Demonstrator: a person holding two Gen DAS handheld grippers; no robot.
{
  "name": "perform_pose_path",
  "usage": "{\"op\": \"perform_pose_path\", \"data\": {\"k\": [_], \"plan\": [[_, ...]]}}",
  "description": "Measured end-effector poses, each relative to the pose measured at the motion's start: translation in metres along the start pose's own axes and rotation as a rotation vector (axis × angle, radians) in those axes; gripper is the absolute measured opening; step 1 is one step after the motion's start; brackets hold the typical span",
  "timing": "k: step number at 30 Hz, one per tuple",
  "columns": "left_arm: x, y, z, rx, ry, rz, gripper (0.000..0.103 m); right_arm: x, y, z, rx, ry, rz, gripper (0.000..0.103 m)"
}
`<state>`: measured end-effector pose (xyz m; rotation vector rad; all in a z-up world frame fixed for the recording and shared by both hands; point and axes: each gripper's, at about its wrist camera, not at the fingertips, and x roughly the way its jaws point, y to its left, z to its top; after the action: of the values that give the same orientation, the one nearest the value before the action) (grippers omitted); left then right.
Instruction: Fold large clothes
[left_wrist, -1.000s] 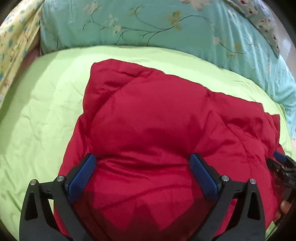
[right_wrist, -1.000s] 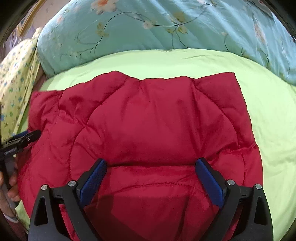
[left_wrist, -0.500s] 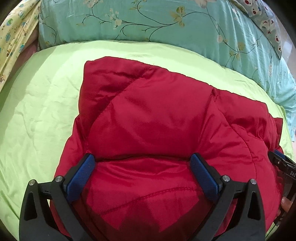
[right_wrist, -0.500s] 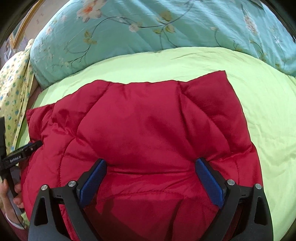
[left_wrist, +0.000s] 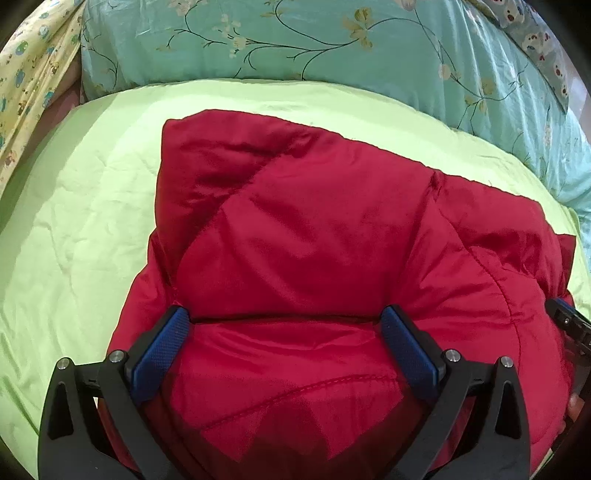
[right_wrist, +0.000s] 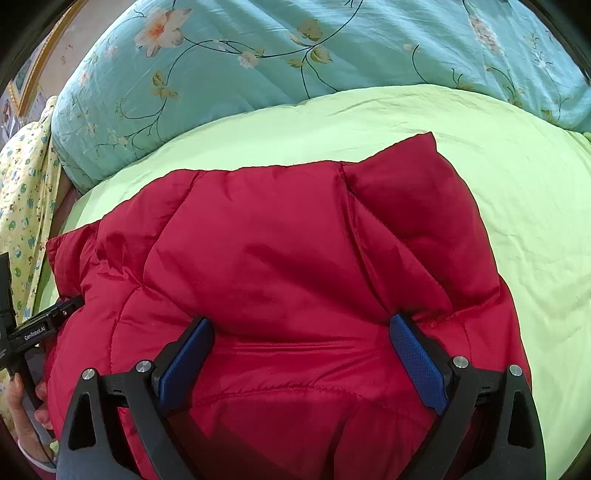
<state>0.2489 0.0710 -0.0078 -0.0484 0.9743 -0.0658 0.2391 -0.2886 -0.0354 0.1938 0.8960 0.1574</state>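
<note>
Bed (left_wrist: 85, 206) carries everything; its top layer is a light green sheet (right_wrist: 517, 206), lightly wrinkled. Directly on the sheet: a red padded jacket (left_wrist: 314, 240), quilted, bunched and folded over itself, covering most of the near-centre area. Green sheet is exposed on both sides of it and behind it. Along the far edge a teal floral quilt (right_wrist: 295, 48) lies in a roll, touching the sheet. A yellow patterned cloth (left_wrist: 33, 74) hangs at the far left corner, beside the quilt.
</note>
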Motion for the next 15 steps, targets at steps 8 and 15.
{"op": "perform_pose_path", "data": {"k": [8, 15], "plan": [[-0.047, -0.004, -0.014, -0.006, -0.039, -0.001, 0.103, -0.006, -0.006, -0.005, 0.015, -0.016, 0.019, 0.097], [-0.121, -0.049, -0.071, 0.036, -0.103, -0.075, 0.103, -0.013, -0.008, -0.008, 0.017, -0.036, 0.044, 0.097]]}}
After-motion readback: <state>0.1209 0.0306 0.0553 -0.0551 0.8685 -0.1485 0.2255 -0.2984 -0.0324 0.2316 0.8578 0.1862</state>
